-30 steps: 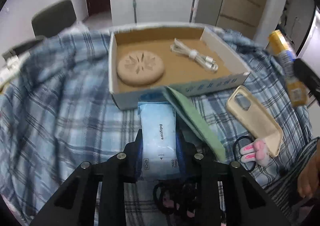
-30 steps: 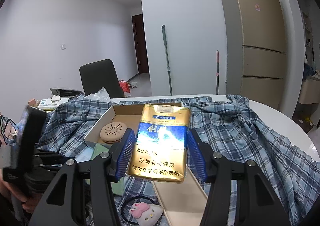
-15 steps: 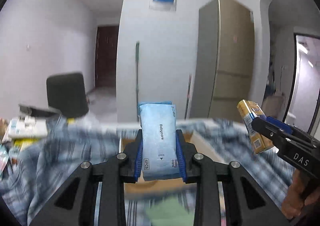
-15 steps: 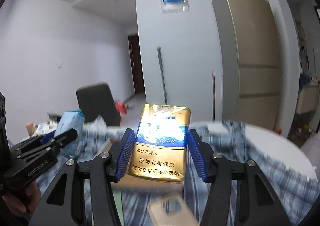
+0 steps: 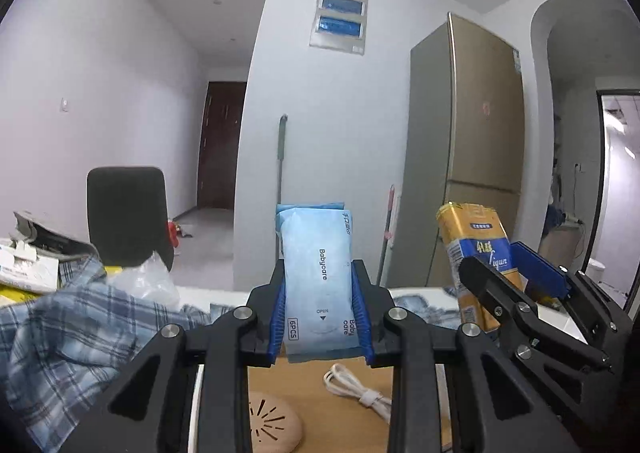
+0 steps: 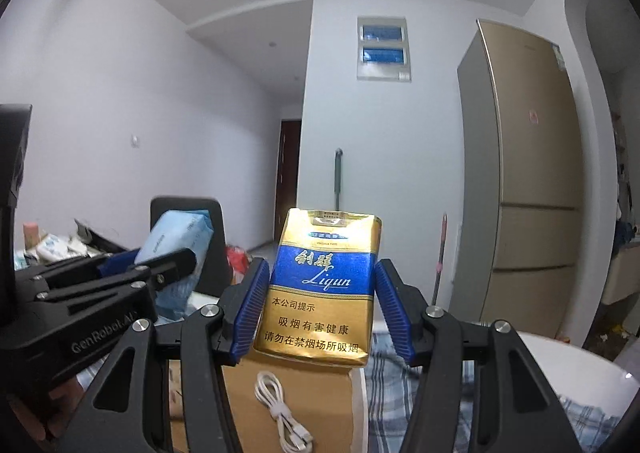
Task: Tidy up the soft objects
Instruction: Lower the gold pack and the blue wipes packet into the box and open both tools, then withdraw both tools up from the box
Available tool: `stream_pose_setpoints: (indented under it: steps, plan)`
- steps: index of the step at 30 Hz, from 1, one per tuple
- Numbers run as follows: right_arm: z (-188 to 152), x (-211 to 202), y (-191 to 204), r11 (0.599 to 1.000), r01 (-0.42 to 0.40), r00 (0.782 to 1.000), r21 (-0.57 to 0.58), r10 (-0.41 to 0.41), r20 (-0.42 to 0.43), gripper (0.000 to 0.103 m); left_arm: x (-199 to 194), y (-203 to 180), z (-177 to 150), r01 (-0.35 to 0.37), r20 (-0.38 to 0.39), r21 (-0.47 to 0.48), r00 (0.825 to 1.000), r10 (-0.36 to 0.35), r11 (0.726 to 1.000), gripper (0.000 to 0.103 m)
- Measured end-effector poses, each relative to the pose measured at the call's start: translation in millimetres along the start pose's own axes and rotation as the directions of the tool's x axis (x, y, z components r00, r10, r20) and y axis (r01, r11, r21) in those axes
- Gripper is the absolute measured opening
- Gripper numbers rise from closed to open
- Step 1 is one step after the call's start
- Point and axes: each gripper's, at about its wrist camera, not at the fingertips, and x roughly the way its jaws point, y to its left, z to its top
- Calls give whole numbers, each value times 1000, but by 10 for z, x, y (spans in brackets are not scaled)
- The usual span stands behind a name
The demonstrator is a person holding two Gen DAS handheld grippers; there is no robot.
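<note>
Left gripper [image 5: 320,317]: I have it clamped on the wipes pack [image 5: 317,285], blue ribbed pads pressing both long sides; pack stands upright, raised above the box.
Right gripper [image 6: 324,313]: closed on the cigarette pack [image 6: 325,285], pads at its two narrow sides, pack upright and level with the other.
Box [image 6: 248,385]: cardboard tray directly below both tools; holds a coiled white cable [image 6: 280,409] and a round tan disc [image 5: 272,429].
Step in hand (my judgement): lowering both packs into the tray.
Doing it well: I should tip the fingers down and aim each pack at bare cardboard, wipes between disc and cable, cigarettes clear of the cable, and loosen only once the pack rests on the floor.
Wipes pack: soft film pouch, pale blue, pillowy; it bulges between the pads, so it may slump.
Cigarette pack: gold and blue soft paper pack, glossy, crushable.
Table cover: plaid shirt fabric [image 5: 72,333], rumpled.
</note>
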Motion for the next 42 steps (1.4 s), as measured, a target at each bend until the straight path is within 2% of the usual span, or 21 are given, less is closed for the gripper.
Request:
stream_pose_setpoints:
  steps: [3,7,9,18,20,21,22,23,24,42]
  plan:
    - [-136,49,-60,1000,10,1000,27,-9,-18,54,161,64,-176,-19,-27,3,999,19,1000,31]
    - [-152,131,-117,999,-9,998,53,12,-56,54,286,156,-401,-56,-43,32,997,58,998,31]
    - [-149,165,-125,998,-12,997,53,16,-74,54,345,218,-400,-48,-75,-1,996,48,999,31]
    - [-190,322,-173,996,-38,988,75,49,-149,54,330,231,-441,-59,-61,-20,996,58,998,33]
    - [-190,321,-161,997,-45,987,69,55,-148,55,306,214,-441,-60,-57,-21,997,59,998,48]
    - [-187,320,-151,997,-47,988,64,56,-147,60,298,213,-442,-62,-55,-23,997,61,998,70]
    - [-186,317,-150,997,-44,988,60,52,-148,65,287,211,-441,-64,-50,-25,997,62,998,83]
    - [-183,314,-150,997,-41,988,58,49,-146,71,282,210,-440,-68,-48,-25,997,67,997,83]
    - [-179,308,-156,997,-42,989,59,50,-142,71,275,210,-438,-76,-45,-26,996,75,997,83]
    - [-156,289,-149,998,-32,990,54,39,-137,71,228,187,-429,-97,-33,-27,995,96,995,83]
